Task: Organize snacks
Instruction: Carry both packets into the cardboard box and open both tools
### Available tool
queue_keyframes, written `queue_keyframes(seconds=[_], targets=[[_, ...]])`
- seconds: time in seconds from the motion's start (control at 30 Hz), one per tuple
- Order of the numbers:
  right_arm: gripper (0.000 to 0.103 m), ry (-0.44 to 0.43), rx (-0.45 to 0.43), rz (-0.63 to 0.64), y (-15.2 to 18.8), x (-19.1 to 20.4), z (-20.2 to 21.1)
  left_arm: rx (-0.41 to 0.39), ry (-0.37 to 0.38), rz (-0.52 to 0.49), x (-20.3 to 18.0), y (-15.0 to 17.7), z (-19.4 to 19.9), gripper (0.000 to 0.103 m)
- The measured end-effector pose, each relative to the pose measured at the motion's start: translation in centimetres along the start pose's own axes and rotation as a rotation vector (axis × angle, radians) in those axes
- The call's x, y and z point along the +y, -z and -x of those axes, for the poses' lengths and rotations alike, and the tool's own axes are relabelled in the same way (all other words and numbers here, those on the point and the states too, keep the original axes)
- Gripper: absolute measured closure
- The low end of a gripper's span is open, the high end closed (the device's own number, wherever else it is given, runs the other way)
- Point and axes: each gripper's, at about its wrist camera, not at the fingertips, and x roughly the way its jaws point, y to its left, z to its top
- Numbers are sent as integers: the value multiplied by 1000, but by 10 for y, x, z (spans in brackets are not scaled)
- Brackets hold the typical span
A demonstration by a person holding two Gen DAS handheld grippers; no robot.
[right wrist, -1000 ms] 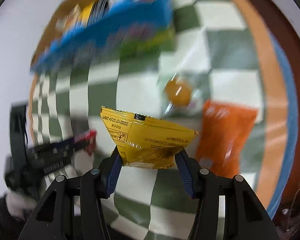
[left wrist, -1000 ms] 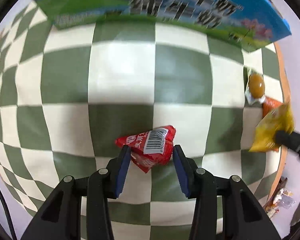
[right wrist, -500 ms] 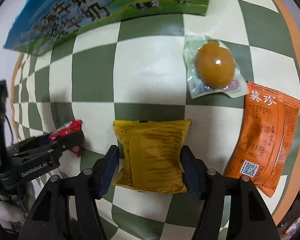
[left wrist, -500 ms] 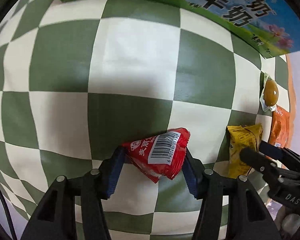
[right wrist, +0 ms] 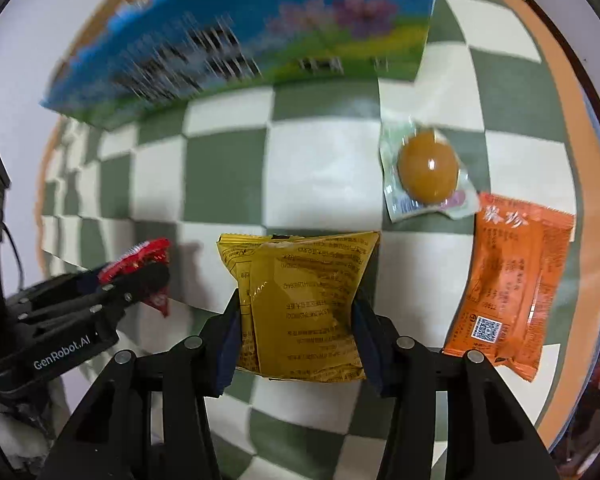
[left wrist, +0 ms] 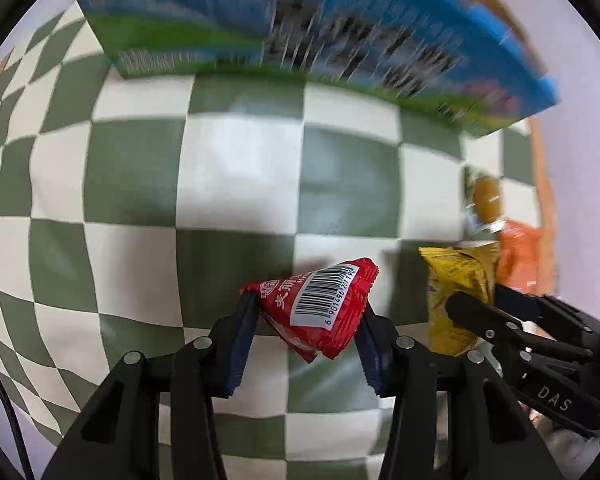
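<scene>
The yellow snack packet (right wrist: 304,304), set flat on the desk half a second ago, is being re-clamped by the closing right gripper (right wrist: 296,312) beside the orange sachet (right wrist: 512,284), while the red snack packet (left wrist: 320,308) is being lifted, pinched nearly shut in the left gripper (left wrist: 306,332), so sorting toward the blue milk carton (left wrist: 300,36) at the desk's far edge is judged unfinished.

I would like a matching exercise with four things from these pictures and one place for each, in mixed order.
Things:
1. red packet
2. yellow packet
3. orange packet
4. blue box

Places:
A. lying flat at the cloth's right edge
B. between the left tool's pads
C. standing at the far side of the cloth
D. between the right tool's pads

Pairs: 1-B, 2-D, 3-A, 4-C
</scene>
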Motion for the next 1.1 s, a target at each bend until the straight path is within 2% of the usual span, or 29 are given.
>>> queue_keyframes(seconds=[0.13, 0.27, 0.3, 0.37, 0.47, 0.6, 0.73, 0.93, 1.0, 1.03, 1.07, 1.1], targets=[[50, -82, -82, -7, -11, 13, 48, -70, 65, -2, -8, -12, 52, 59], [50, -149, -177, -3, -37, 21, 101, -158, 120, -18, -3, -47, 110, 59], [50, -163, -195, -4, -45, 23, 110, -172, 129, -22, 1, -66, 113, 59], [50, -175, -242, 5, -68, 28, 128, -216, 117, -34, 4, -90, 136, 59], [50, -149, -301, 22, -109, 31, 143, -247, 85, -42, 3, -130, 146, 59], [50, -97, -321, 36, -167, 33, 136, -228, 29, -48, 7, -182, 135, 59], [50, -46, -286, 39, -214, 35, 104, -162, -20, -24, 18, -225, 101, 59], [50, -9, -232, 30, -250, 31, 63, -67, -58, -3, 33, -262, 53, 58], [43, -11, -198, 10, -260, 27, 48, -43, -61, 10, 36, -267, 41, 56], [23, -11, -175, -3, -265, 23, 37, -34, -68, 21, 38, -268, 36, 52], [11, 0, -158, -5, -268, 20, 30, -29, -66, 36, 41, -270, 31, 42], [11, 11, -147, -8, -270, 18, 24, -24, -66, 46, 42, -271, 27, 36]])
